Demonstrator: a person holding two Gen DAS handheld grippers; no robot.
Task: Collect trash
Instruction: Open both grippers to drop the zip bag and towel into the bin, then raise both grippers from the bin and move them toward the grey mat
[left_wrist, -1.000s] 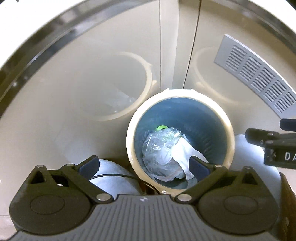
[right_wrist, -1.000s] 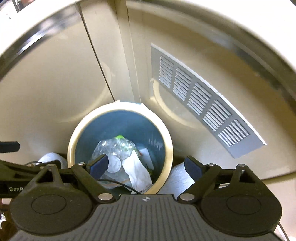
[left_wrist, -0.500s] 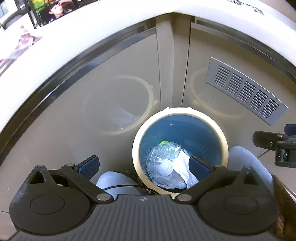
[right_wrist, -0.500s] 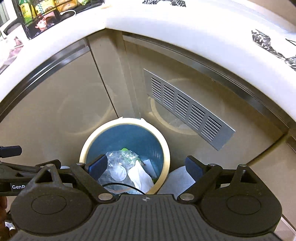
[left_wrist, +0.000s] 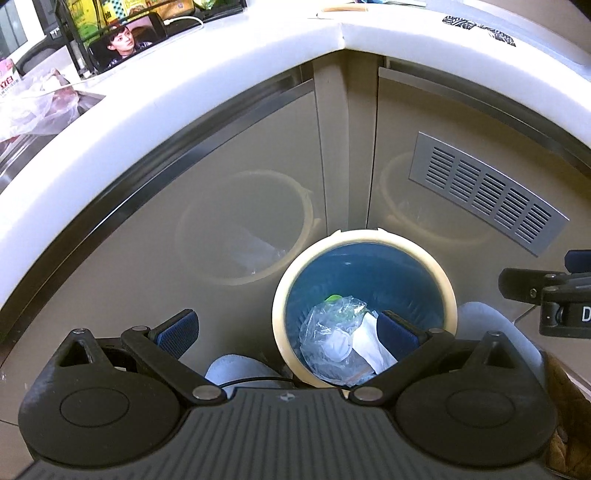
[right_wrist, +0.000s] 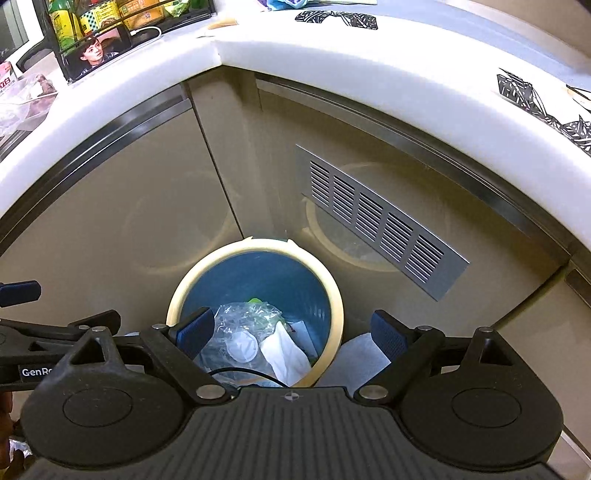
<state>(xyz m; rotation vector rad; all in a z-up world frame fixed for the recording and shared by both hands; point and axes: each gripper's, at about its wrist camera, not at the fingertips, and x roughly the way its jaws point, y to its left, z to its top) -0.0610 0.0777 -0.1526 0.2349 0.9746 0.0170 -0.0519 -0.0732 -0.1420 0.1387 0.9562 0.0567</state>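
1. Trash bin (left_wrist: 364, 236), cream rim and blue inside, stands on the floor in the corner where 2 beige cabinet fronts meet, below the white table (left_wrist: 229, 55) edge.
2. Trash in the bin: crumpled clear plastic bag (left_wrist: 332, 332), white paper (left_wrist: 369, 347) beside it, a green bit (left_wrist: 334, 297) at the back.
3. Left gripper (left_wrist: 286, 328) hangs above the bin's near-left side, jaws spread wide, nothing between them; its right finger overlaps the bin opening in view, its left finger sits over the cabinet front.
4. Right gripper (right_wrist: 291, 332) above the bin's near-right side, jaws also wide, empty; left finger over the trash, right finger outside the rim.
5. Metal vent grille (right_wrist: 380, 221) on the right cabinet front, up and right of the bin.
6. On the table: a wire rack with bottles (right_wrist: 92, 22), a phone (left_wrist: 129, 40) showing video, black patterned scraps (right_wrist: 336, 18).
7. Person's light trouser knees (left_wrist: 240, 371) show either side of the bin.
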